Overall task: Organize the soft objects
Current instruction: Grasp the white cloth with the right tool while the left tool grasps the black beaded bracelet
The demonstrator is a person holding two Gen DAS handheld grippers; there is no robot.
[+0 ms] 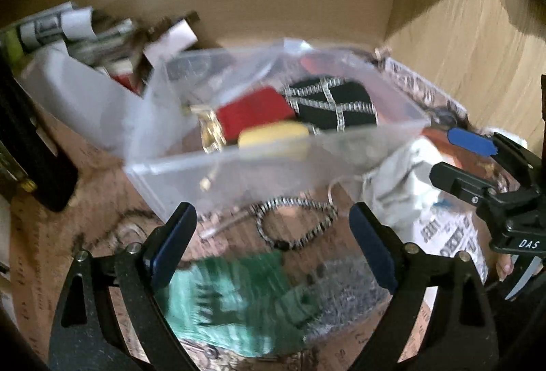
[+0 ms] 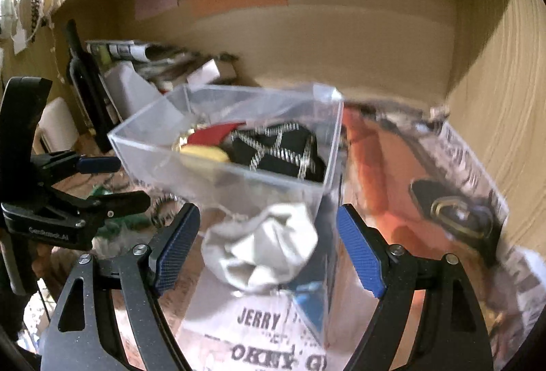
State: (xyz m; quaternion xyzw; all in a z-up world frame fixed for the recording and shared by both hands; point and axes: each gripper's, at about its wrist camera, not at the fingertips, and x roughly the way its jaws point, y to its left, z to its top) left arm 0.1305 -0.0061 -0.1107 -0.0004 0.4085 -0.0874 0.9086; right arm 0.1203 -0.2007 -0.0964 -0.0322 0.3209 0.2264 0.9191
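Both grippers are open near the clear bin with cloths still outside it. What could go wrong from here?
1. The grey cloth lies against the bin; the right gripper closing on it may shove the bin.
2. The beaded chain lies just beyond the green cloth; the left gripper might snag it.
3. Both views are blurred, so aim may be off.

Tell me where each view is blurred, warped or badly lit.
Left wrist view: motion blur smears the green cloth and the clear plastic bin; the left gripper stays sharp; fisheye bends the cardboard wall; dark vignette at the corners.
Right wrist view: blur softens the grey sock and the newspaper; the right gripper is crisp; bright overexposure at top left.
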